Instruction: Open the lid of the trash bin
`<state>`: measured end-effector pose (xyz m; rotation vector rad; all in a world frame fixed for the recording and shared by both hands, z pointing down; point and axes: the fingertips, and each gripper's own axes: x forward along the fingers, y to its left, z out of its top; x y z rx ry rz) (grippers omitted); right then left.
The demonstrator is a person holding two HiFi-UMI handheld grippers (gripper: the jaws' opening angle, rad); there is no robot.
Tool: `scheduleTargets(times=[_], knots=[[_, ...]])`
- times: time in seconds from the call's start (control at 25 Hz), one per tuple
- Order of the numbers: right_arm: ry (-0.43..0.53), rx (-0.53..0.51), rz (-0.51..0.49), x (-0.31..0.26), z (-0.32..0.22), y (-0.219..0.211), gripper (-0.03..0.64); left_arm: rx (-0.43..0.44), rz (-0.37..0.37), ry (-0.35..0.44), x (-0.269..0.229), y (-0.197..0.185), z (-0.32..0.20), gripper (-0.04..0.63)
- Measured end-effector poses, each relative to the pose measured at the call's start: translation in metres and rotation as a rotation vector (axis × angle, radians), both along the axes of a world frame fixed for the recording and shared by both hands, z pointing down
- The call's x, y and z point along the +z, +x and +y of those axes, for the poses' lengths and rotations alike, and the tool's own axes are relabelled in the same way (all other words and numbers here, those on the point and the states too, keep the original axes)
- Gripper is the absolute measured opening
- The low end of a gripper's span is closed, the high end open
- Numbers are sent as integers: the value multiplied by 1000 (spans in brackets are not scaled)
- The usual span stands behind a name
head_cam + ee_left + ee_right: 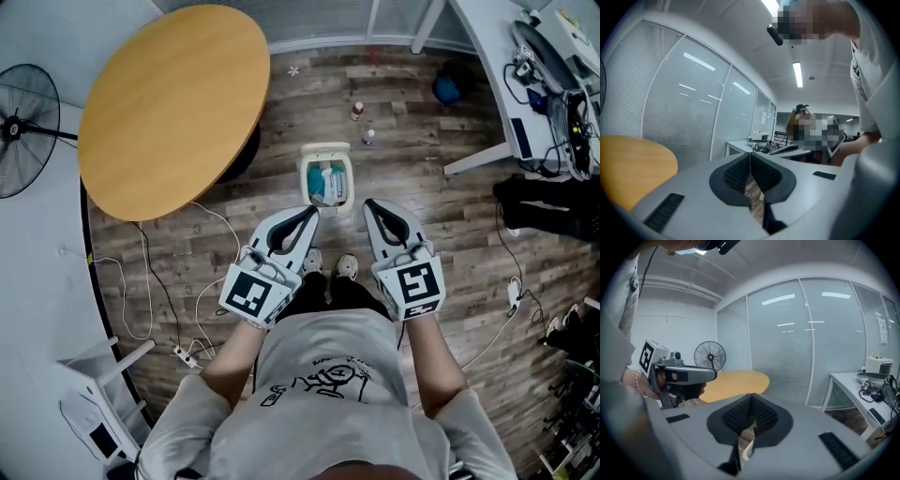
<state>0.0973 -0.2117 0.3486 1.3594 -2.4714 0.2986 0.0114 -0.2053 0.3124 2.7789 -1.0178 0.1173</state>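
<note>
A small white trash bin (327, 178) stands on the wooden floor ahead of the person's feet, its lid up and rubbish showing inside. My left gripper (312, 212) and my right gripper (368, 205) are held side by side well above the floor, just nearer than the bin, touching nothing. Both are shut with nothing between the pads. In the left gripper view the left gripper (750, 153) points almost level across the room. In the right gripper view the right gripper (751, 396) is shut too, and a sliver of the bin (747, 450) shows below its jaws.
A round wooden table (173, 98) is at the left, with a standing fan (23, 127) beyond it. Cables (155, 281) trail over the floor at the left. Two small bottles (362, 122) stand beyond the bin. A white desk (525, 84) with equipment is at the right.
</note>
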Motion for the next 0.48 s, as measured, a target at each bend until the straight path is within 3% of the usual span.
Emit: scheduleTargets(times=[0.48], knots=[[137, 21, -49, -112, 39, 6, 8, 30, 47, 95, -100, -4, 42, 20]])
